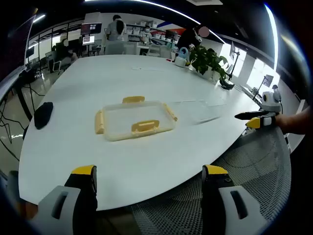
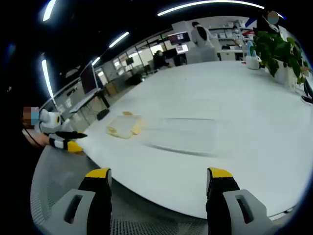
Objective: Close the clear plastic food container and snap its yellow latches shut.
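Observation:
The clear plastic container [image 1: 134,120] sits open on the white table [image 1: 146,78], with yellow latches on its sides. Its clear lid [image 1: 198,110] lies flat on the table just to its right, apart from it. My left gripper [image 1: 149,171] is open, back at the near table edge, holding nothing. The right gripper [image 1: 257,118] comes in from the right, held by a hand, off the table edge. In the right gripper view the lid [image 2: 183,133] lies ahead with the container [image 2: 124,125] beyond it to the left. My right gripper [image 2: 159,174] is open and empty, and the left gripper [image 2: 63,139] is at far left.
A black object [image 1: 43,113] lies near the table's left edge. A potted plant [image 1: 208,58] and a small bottle [image 1: 182,56] stand at the far side. A grey mesh chair [image 1: 254,166] is below the near edge. People sit at desks behind.

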`<move>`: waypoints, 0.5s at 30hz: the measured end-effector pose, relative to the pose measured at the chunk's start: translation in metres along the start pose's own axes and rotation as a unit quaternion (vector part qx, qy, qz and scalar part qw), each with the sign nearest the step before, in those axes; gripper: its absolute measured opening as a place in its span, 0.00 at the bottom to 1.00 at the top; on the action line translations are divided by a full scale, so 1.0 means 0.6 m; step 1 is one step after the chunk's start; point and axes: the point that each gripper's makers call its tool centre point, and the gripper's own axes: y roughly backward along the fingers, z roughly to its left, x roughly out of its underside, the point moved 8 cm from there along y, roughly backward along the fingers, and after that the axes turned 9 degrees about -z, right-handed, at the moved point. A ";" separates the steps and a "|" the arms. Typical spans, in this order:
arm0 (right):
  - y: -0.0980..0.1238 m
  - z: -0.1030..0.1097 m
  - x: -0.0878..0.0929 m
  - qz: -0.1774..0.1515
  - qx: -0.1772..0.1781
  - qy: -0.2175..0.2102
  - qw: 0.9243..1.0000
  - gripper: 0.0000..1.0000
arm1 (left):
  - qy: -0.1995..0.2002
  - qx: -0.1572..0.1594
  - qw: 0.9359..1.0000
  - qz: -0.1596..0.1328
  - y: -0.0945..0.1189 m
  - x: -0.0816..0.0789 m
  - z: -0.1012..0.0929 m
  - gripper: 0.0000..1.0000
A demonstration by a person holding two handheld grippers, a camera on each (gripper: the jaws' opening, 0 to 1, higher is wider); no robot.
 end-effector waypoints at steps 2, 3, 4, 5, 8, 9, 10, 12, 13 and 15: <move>0.000 0.000 0.000 -0.001 0.000 0.001 1.000 0.80 | 0.002 0.000 1.000 0.001 -0.001 0.000 0.001 0.90; 0.000 0.001 -0.001 0.000 0.000 0.000 1.000 0.80 | 0.002 0.000 1.000 0.001 -0.001 0.000 0.001 0.91; 0.000 0.001 -0.001 -0.001 0.000 0.000 1.000 0.80 | 0.002 0.000 1.000 0.002 -0.001 0.000 0.001 0.91; 0.000 0.001 -0.001 -0.002 0.000 0.001 1.000 0.80 | 0.002 0.000 1.000 0.002 -0.001 -0.001 0.002 0.91; 0.001 0.001 0.000 0.000 -0.001 0.002 1.000 0.81 | 0.004 0.000 1.000 0.003 -0.002 0.002 0.000 0.93; 0.001 0.000 0.001 -0.001 -0.001 0.003 1.000 0.82 | 0.004 -0.001 1.000 0.004 -0.001 0.002 0.000 0.94; 0.001 0.000 0.001 -0.002 -0.001 0.002 1.000 0.83 | 0.005 -0.001 1.000 0.004 -0.002 0.003 0.000 0.94; 0.000 0.000 0.001 -0.001 -0.001 0.002 1.000 0.83 | 0.008 -0.002 1.000 0.003 -0.001 0.003 0.000 0.95; 0.000 0.000 0.002 -0.001 -0.001 0.002 1.000 0.84 | 0.009 -0.002 1.000 0.003 -0.001 0.003 0.000 0.95; 0.000 -0.001 0.002 -0.002 -0.001 0.002 1.000 0.84 | 0.008 -0.003 1.000 0.003 -0.001 0.003 -0.001 0.95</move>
